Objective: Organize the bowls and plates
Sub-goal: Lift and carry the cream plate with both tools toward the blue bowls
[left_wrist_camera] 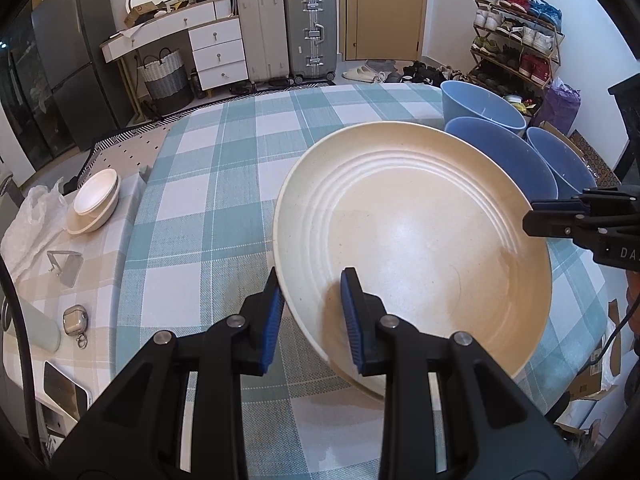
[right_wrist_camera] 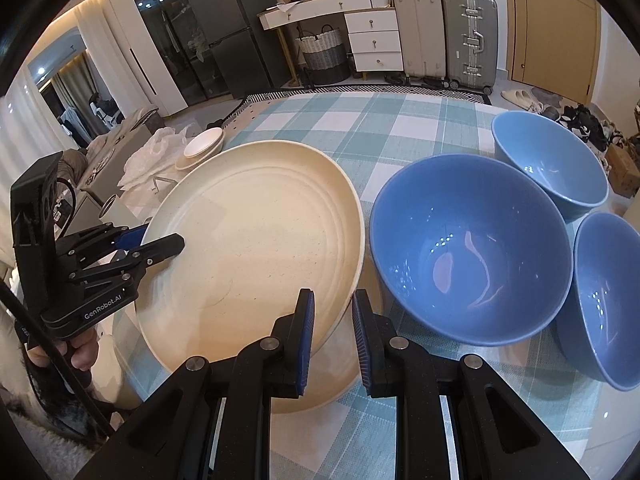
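Note:
A large cream plate [left_wrist_camera: 400,220] with ringed grooves hangs slightly tilted just over the checked tablecloth [left_wrist_camera: 224,160]. My left gripper [left_wrist_camera: 314,316] is shut on its near rim, one blue pad under it and one inside. In the right wrist view the same plate [right_wrist_camera: 256,248] has its right rim pinched by my right gripper [right_wrist_camera: 334,336], which is shut. The left gripper [right_wrist_camera: 160,244] shows there on the opposite rim. Three blue bowls stand upright right of the plate: a big near one [right_wrist_camera: 468,248], one behind [right_wrist_camera: 548,156], one at the right edge [right_wrist_camera: 604,288].
A small stack of cream dishes [left_wrist_camera: 96,200] sits on a lower side surface at the left, beside a white plastic bag [left_wrist_camera: 32,216], a metal stand [left_wrist_camera: 64,266] and an earbud case [left_wrist_camera: 75,320]. Suitcases, drawers and a shoe rack stand beyond the table.

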A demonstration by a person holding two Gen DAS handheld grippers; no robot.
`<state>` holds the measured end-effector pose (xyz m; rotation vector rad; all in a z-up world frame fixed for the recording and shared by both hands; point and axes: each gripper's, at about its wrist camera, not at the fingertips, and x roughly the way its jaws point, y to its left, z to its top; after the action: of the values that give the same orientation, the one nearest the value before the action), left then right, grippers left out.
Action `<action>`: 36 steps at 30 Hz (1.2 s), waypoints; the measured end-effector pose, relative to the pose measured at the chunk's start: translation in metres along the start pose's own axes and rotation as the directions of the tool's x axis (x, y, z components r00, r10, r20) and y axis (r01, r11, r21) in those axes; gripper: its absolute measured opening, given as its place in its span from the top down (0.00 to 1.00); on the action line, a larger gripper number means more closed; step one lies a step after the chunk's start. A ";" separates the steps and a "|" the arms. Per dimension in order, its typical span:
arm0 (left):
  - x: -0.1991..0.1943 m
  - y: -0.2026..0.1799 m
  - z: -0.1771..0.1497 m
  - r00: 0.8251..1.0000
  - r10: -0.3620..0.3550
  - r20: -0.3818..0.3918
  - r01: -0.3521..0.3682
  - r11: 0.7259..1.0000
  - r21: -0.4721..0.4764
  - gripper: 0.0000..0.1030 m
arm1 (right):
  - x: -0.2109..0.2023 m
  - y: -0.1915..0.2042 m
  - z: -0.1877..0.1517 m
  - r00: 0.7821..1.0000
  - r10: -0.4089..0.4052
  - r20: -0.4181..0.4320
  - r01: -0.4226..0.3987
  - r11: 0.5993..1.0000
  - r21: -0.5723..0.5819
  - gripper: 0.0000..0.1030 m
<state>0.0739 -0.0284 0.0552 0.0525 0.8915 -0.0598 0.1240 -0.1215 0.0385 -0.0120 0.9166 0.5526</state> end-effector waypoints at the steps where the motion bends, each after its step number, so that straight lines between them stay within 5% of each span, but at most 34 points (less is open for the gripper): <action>1: 0.001 0.000 -0.002 1.000 -0.001 -0.001 0.001 1.000 0.001 0.76 | 0.001 0.000 -0.002 1.000 -0.001 -0.001 0.001 1.000 0.000 0.81; 36: 0.057 -0.016 -0.029 0.996 0.011 -0.090 -0.008 0.999 0.036 0.75 | 0.032 -0.010 -0.042 0.998 -0.020 -0.054 0.024 0.998 0.064 0.81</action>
<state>0.0861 -0.0443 -0.0075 0.0938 0.9810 -0.0647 0.1123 -0.1259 -0.0135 0.0212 0.9849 0.5040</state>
